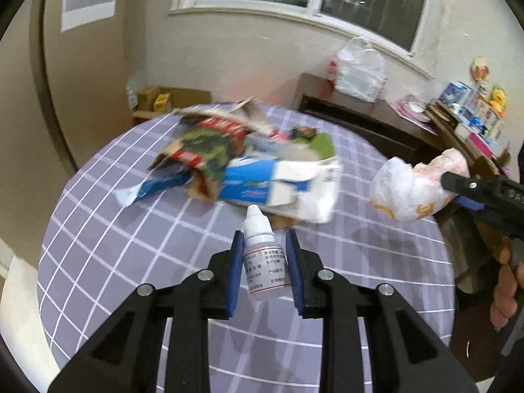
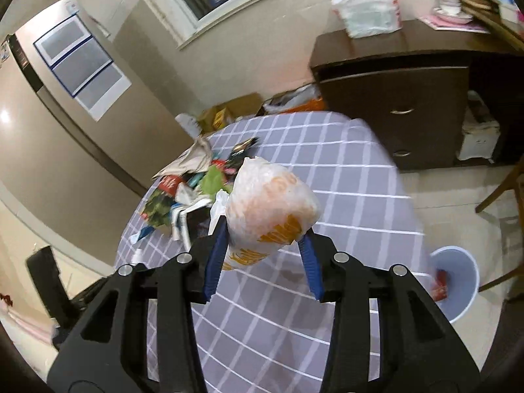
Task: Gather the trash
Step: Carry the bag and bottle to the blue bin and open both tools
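My left gripper (image 1: 264, 245) is shut on a small white dropper bottle (image 1: 263, 255), held upright above the checked tablecloth (image 1: 131, 245). My right gripper (image 2: 265, 239) is shut on a crumpled white and orange plastic bag (image 2: 270, 209), lifted off the table; the same plastic bag (image 1: 412, 190) shows at the right of the left wrist view. A pile of torn cartons and wrappers (image 1: 249, 167) lies on the far side of the round table, and this trash pile (image 2: 190, 190) sits left of the bag in the right wrist view.
A pale blue waste bin (image 2: 458, 281) with some red trash inside stands on the floor right of the table. A dark wooden cabinet (image 2: 393, 104) with a plastic bag on top is behind it. Cardboard boxes (image 1: 163, 100) sit by the wall. A wooden chair (image 2: 504, 196) is at the far right.
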{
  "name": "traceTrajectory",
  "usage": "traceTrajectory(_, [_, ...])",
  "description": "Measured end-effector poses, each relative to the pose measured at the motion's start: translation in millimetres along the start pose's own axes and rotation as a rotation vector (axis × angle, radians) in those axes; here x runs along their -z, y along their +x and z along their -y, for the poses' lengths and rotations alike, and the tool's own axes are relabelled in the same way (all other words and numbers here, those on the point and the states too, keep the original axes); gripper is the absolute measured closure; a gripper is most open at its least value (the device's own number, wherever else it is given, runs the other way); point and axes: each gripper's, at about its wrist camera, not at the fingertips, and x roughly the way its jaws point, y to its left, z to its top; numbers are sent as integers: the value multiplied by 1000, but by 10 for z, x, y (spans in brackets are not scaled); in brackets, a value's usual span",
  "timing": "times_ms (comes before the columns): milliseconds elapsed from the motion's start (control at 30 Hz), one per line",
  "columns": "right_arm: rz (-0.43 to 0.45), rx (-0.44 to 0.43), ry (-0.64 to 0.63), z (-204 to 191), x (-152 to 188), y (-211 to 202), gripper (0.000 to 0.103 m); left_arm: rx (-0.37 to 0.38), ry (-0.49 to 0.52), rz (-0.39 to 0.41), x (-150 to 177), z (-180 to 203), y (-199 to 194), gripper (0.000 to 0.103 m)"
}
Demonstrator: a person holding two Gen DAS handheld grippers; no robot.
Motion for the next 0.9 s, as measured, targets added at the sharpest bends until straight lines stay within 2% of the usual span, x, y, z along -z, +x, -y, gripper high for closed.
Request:
traceTrajectory(367, [131, 99, 86, 699, -47, -773, 61, 156, 171, 27, -190, 1143, -11, 78])
traceTrajectory(567, [203, 228, 172, 1353, 4, -1264, 61, 254, 275, 11, -248, 1925, 155, 78])
traceTrajectory(700, [203, 319, 246, 1819, 85, -1420, 61, 321, 350, -40, -203, 2498, 380, 78])
traceTrajectory(900, [166, 420, 342, 2397, 258, -1441, 61, 368, 444, -138, 15, 3204, 779, 78])
